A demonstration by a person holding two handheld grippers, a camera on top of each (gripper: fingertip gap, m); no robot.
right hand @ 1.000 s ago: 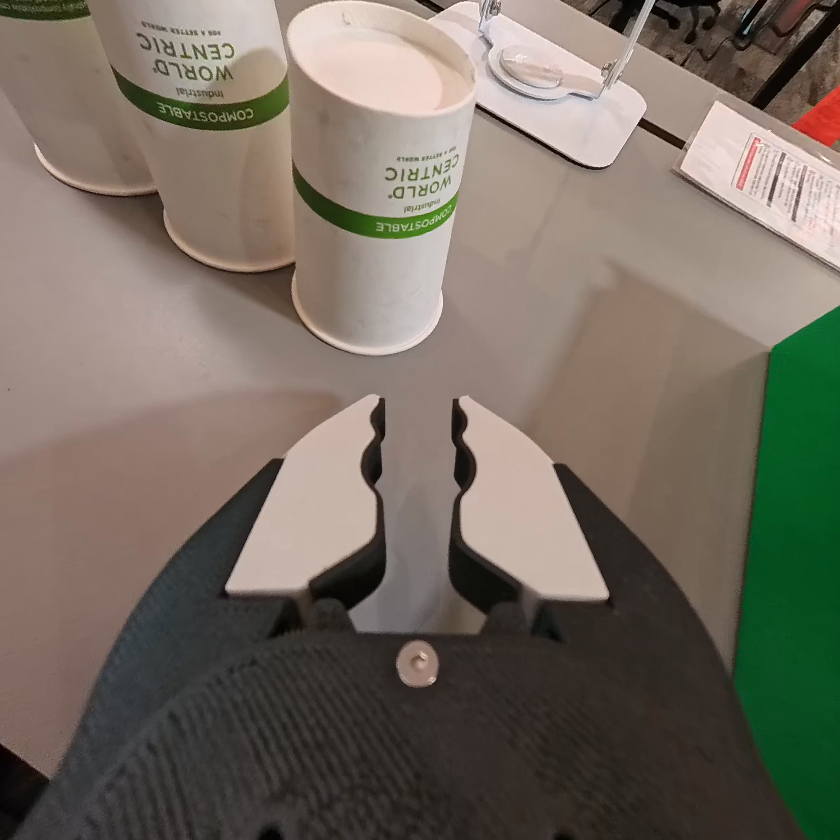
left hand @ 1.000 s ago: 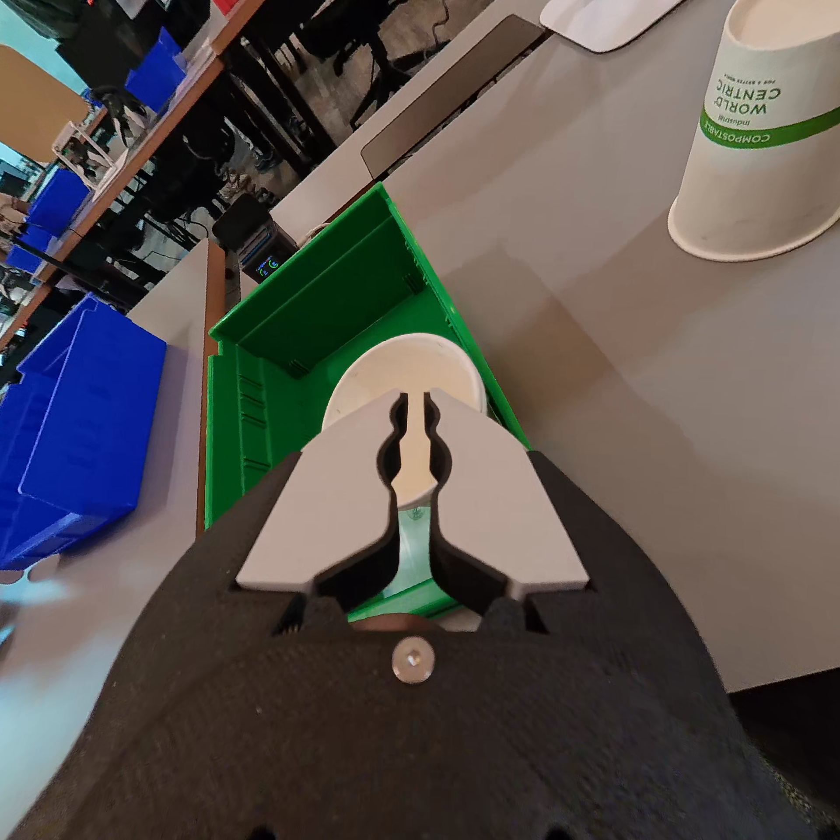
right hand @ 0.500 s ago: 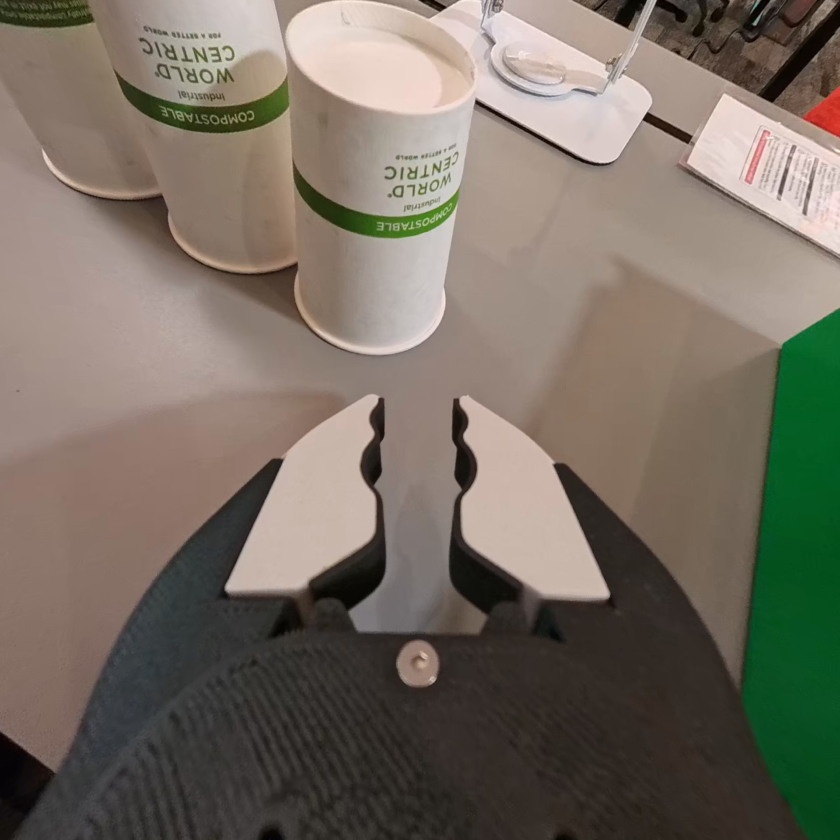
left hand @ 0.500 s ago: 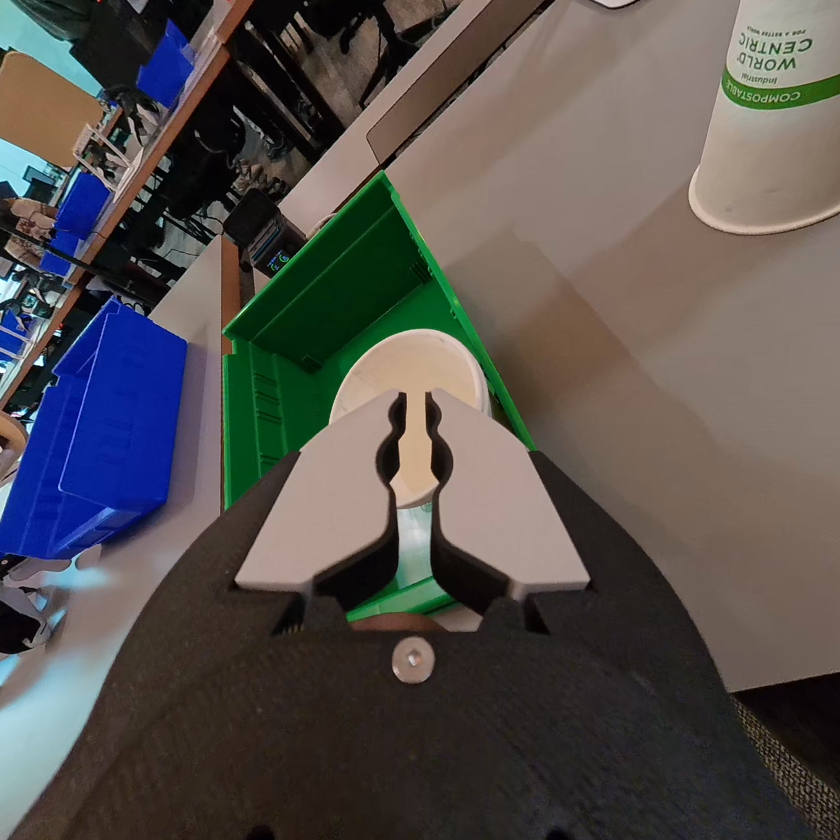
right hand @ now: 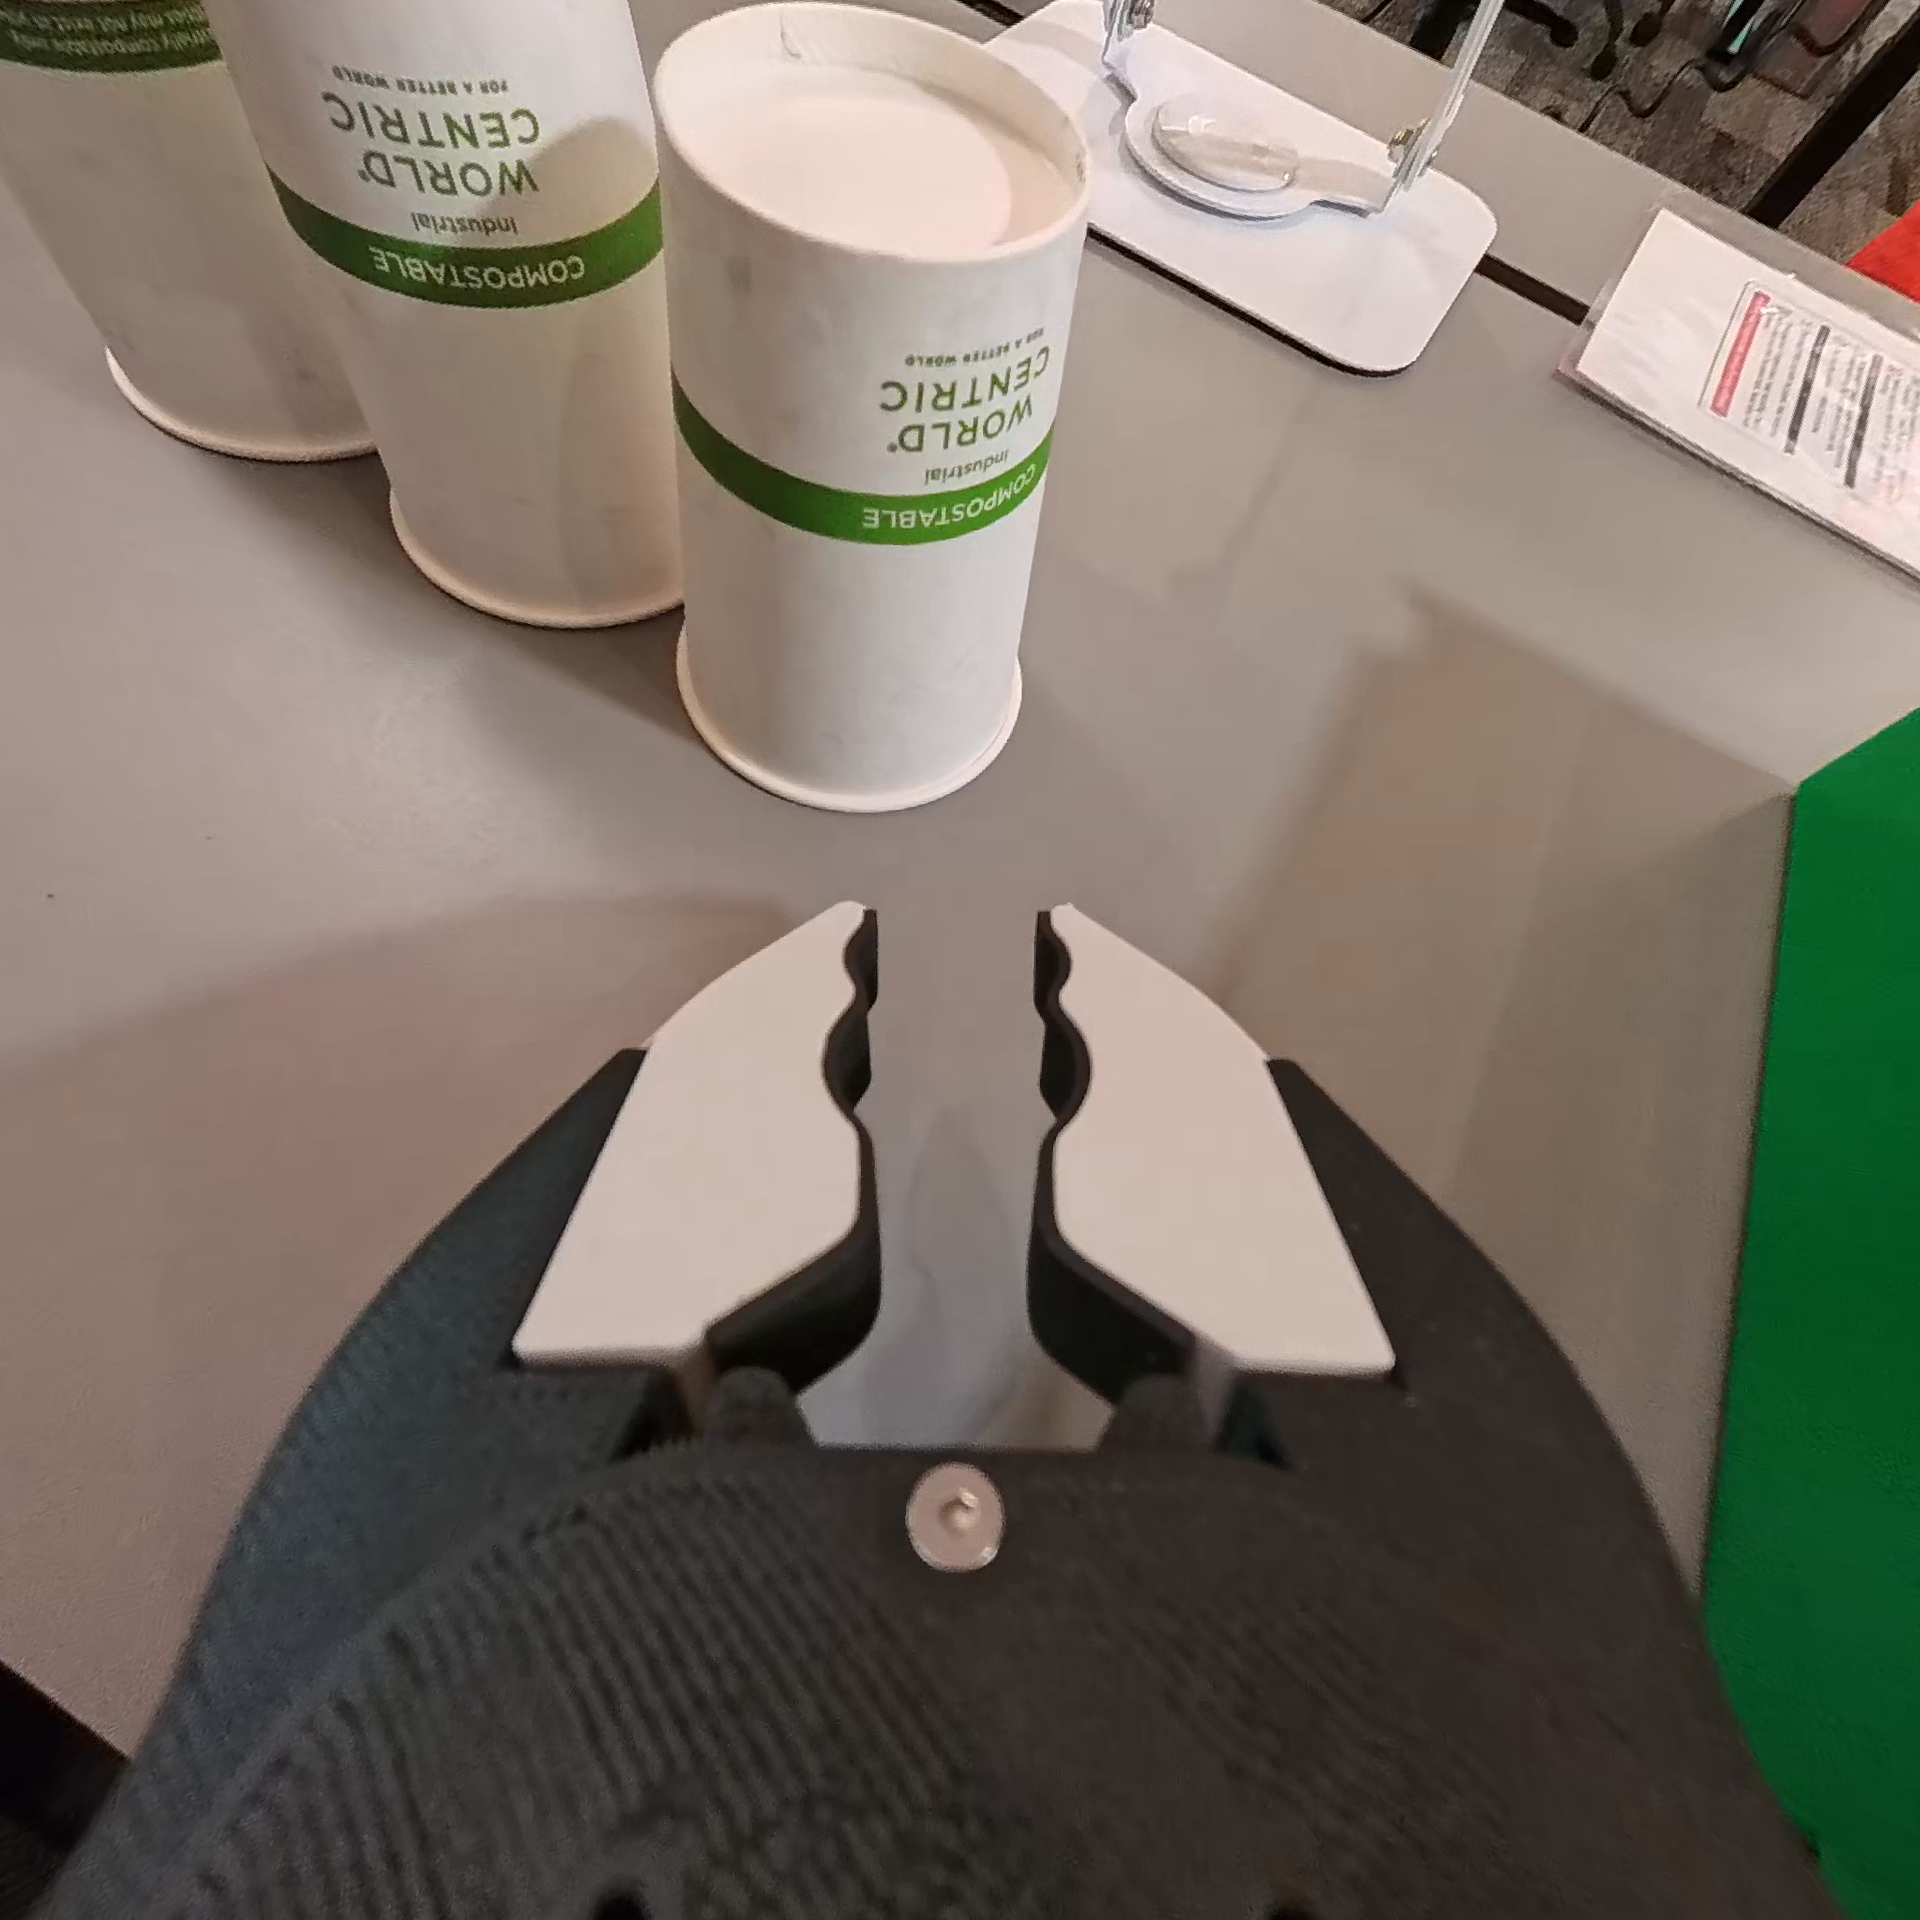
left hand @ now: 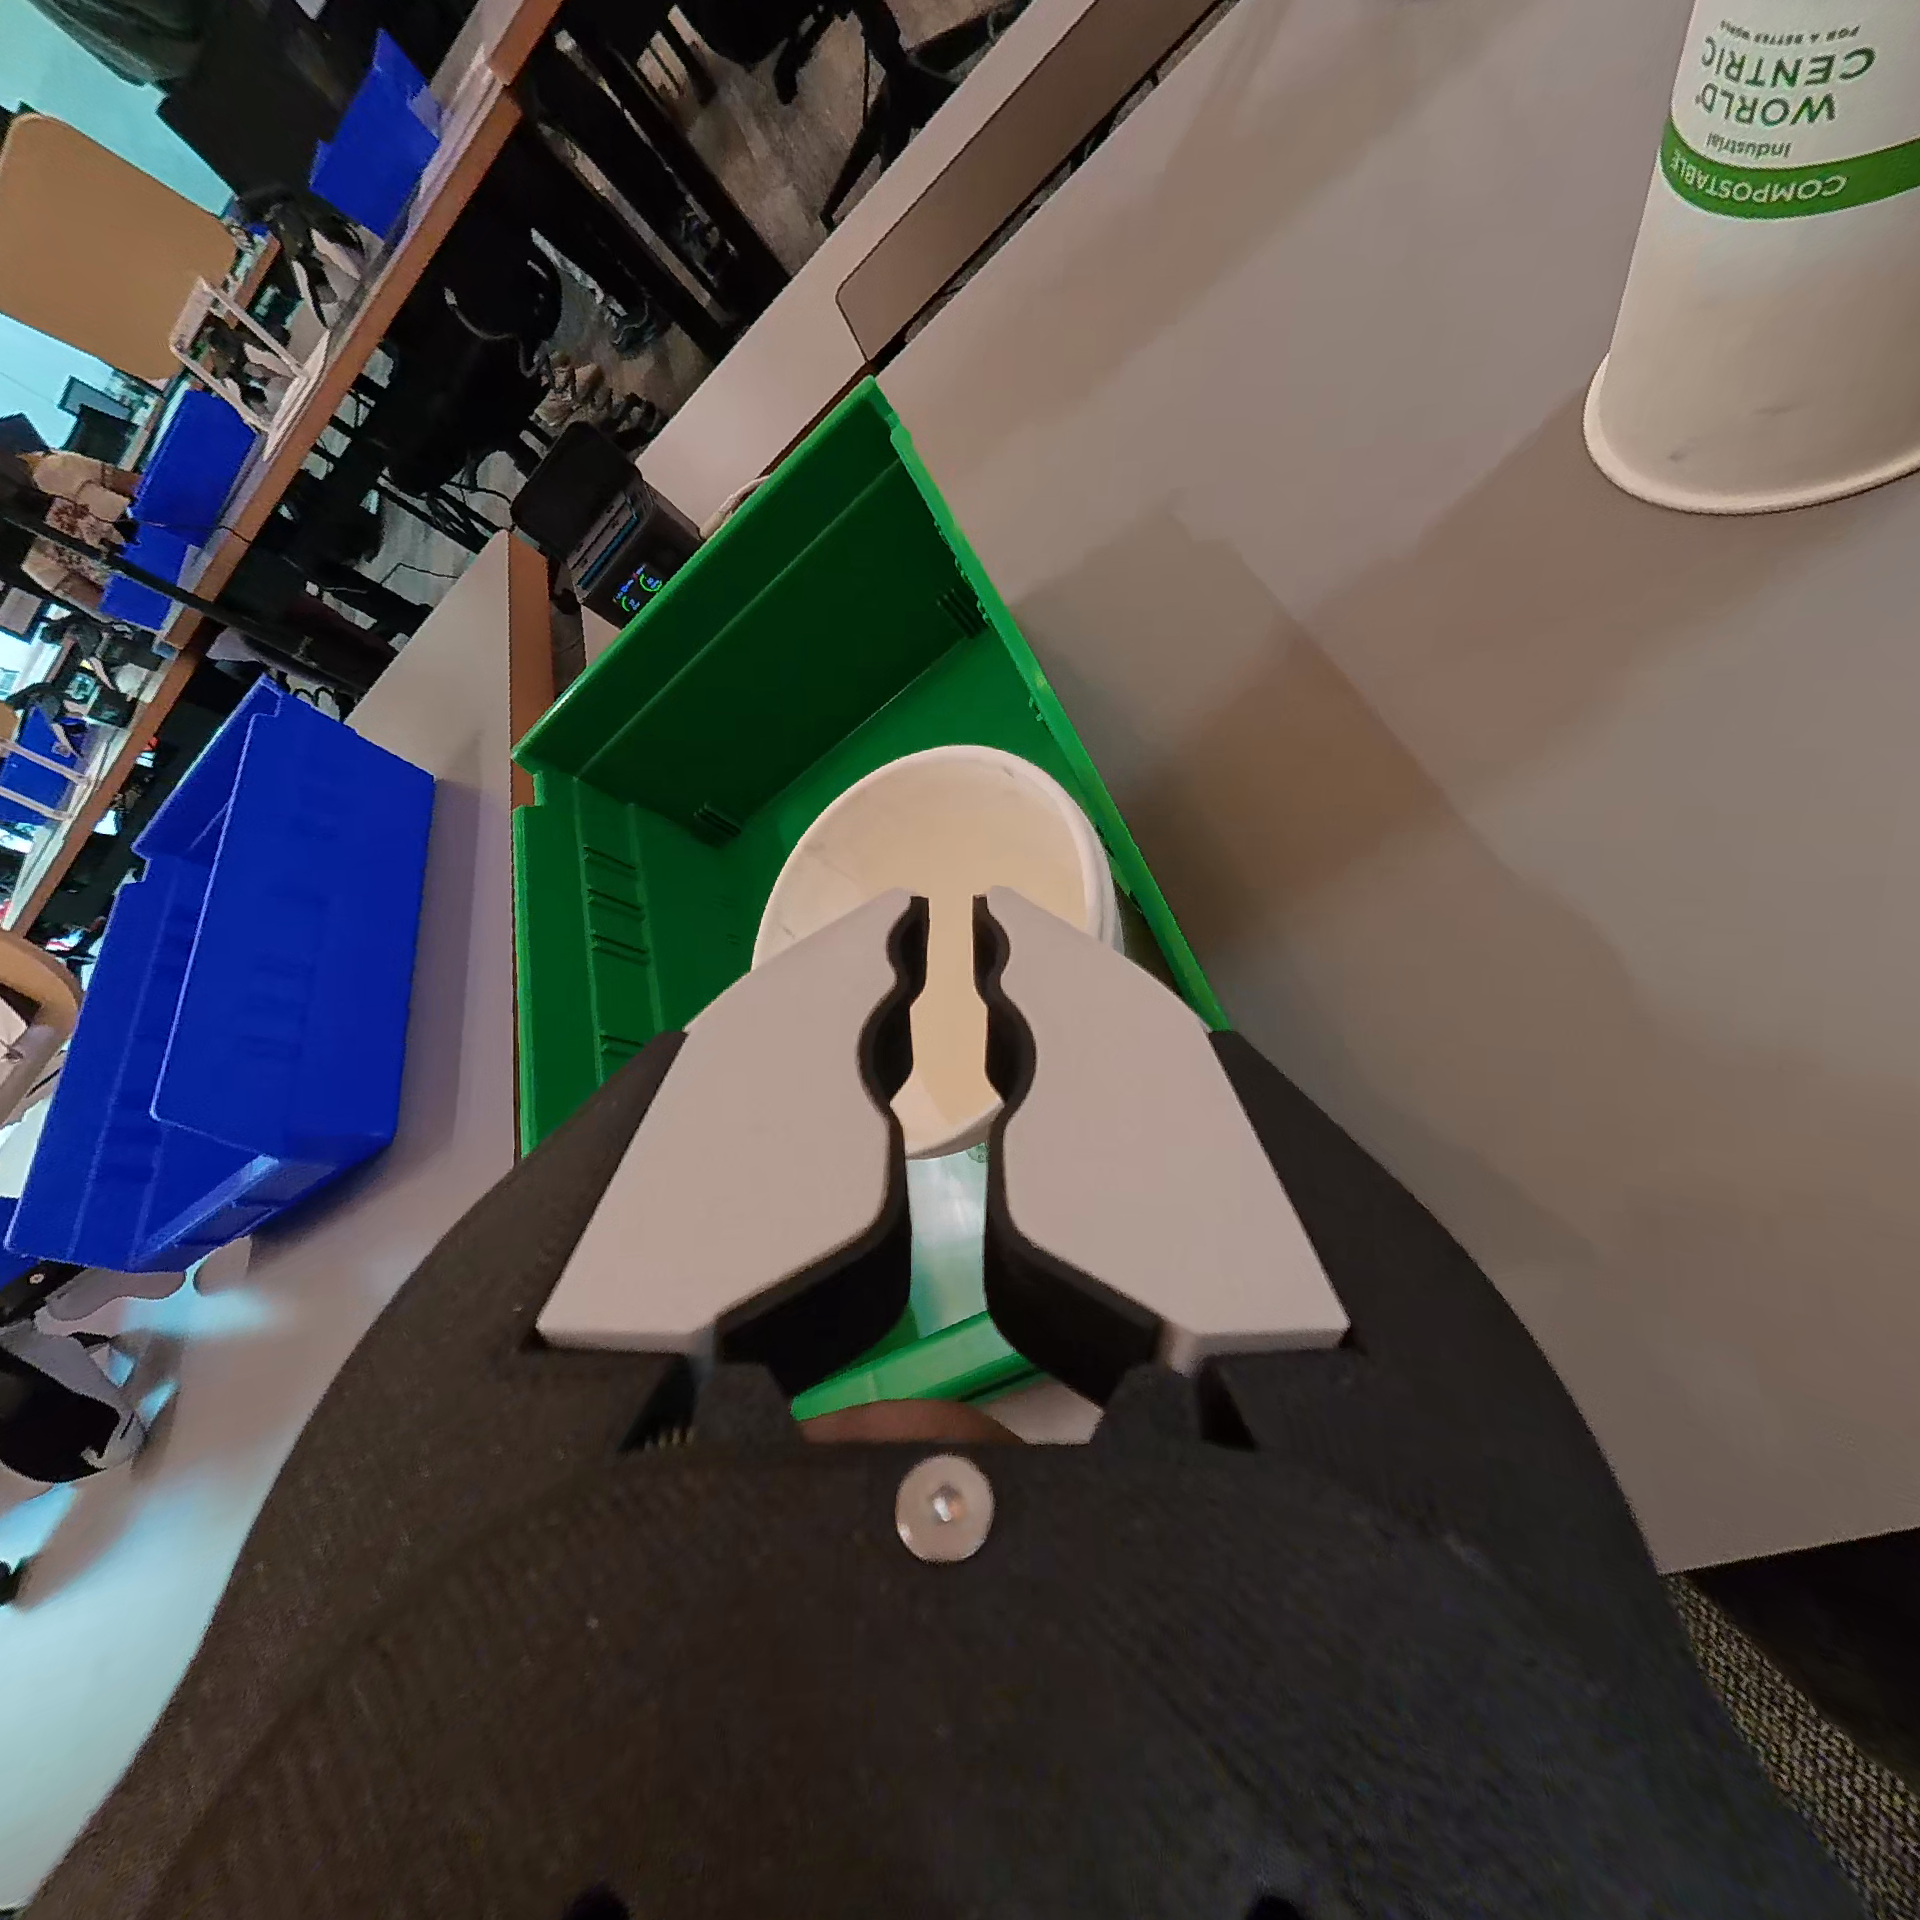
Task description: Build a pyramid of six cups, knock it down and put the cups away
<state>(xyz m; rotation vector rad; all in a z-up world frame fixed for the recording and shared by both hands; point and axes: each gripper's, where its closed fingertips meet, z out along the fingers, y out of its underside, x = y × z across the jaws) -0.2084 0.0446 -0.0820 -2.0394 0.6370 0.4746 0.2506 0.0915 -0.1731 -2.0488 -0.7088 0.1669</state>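
Observation:
My left gripper [left hand: 943,914] hovers over a green bin [left hand: 623,935] at the table's left edge. Its jaws are nearly closed, with only a narrow slit, and nothing shows between them. A white paper cup [left hand: 935,831] stands mouth up in the bin, right under the fingertips. My right gripper [right hand: 956,920] is open and empty, low over the grey table [right hand: 312,831]. Three upside-down white cups with green bands stand ahead of it. The nearest cup [right hand: 862,468] is a short way beyond the fingertips. One such cup also shows in the left wrist view [left hand: 1766,260].
The green bin's wall [right hand: 1829,1247] rises to the right of the right gripper. A white stand base [right hand: 1299,208] and a laminated sheet [right hand: 1766,384] lie at the table's back. A blue bin [left hand: 260,987] sits on the neighbouring desk to the left. The table's near edge is close below.
The left gripper has shifted a little over the bin, and the upside-down cup has slid toward the view's top right. The right gripper has hardly moved. Neither jaw gap has changed.

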